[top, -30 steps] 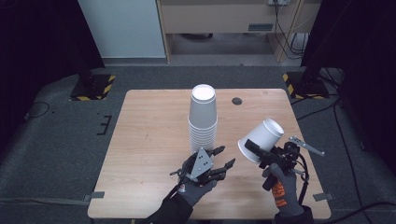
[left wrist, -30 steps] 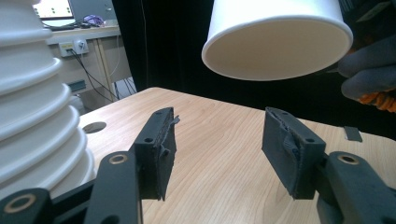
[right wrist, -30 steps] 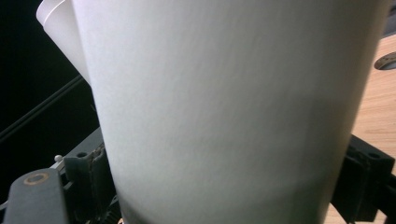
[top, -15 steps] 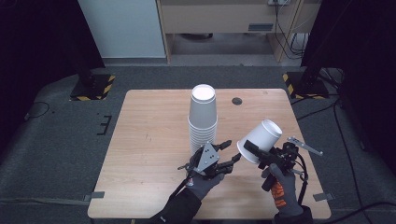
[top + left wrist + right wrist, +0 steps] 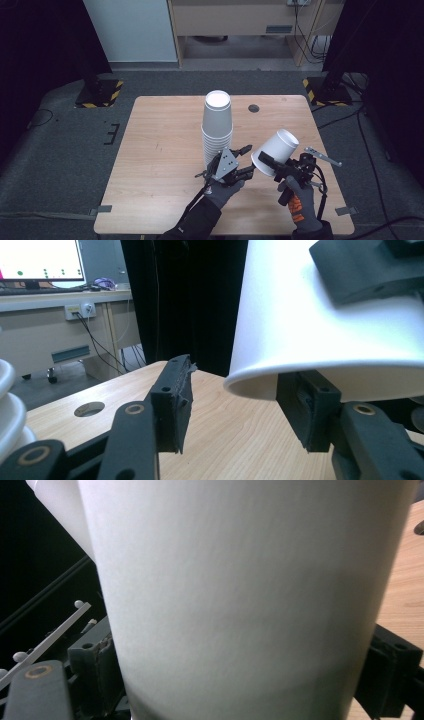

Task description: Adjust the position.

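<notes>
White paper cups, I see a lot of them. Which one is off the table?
The single white paper cup clamped in the right gripper, tilted in the air. The other cups sit nested upside down in a tall stack standing on the wooden table.

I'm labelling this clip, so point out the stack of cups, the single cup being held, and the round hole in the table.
stack of cups (image 5: pixel 217 127), high view, side wall of the upper cups.
single cup (image 5: pixel 276 150), high view, its white side wall.
round hole (image 5: pixel 254 108), high view, its dark middle.
</notes>
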### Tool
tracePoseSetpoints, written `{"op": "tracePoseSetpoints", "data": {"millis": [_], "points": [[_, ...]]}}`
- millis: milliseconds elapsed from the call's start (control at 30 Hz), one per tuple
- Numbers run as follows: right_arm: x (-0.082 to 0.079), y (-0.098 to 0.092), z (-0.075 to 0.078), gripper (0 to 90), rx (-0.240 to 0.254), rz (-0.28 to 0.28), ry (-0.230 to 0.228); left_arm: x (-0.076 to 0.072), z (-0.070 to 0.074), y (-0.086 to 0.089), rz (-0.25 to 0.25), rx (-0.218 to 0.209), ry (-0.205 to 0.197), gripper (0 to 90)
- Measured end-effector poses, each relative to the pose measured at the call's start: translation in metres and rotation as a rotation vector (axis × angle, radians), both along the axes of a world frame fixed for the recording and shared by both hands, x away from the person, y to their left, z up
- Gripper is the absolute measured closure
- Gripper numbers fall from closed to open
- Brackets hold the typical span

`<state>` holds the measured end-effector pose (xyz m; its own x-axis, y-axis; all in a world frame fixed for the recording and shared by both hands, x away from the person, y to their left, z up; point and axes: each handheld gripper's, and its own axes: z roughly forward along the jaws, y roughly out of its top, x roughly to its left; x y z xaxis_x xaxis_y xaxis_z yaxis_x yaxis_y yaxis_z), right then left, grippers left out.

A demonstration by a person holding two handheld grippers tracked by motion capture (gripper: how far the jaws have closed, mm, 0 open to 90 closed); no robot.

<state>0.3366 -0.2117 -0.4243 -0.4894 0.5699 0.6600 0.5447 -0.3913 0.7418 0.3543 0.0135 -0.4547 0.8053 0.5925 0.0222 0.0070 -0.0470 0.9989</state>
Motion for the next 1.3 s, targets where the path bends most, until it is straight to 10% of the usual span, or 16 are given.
{"op": "tracePoseSetpoints", "data": {"millis": [567,1300], "points": [[0.002,0.0052,-0.0053,12.7,0.012,0.042,0.038,0.0033,-0.0014,-0.0068,0.001,-0.033,-0.003,57.6],[0.0053,0.0001,-0.0083,11.7,0.052,0.048,0.055,-0.0026,-0.0027,-0.0043,-0.003,0.023,-0.014,82.9]]}}
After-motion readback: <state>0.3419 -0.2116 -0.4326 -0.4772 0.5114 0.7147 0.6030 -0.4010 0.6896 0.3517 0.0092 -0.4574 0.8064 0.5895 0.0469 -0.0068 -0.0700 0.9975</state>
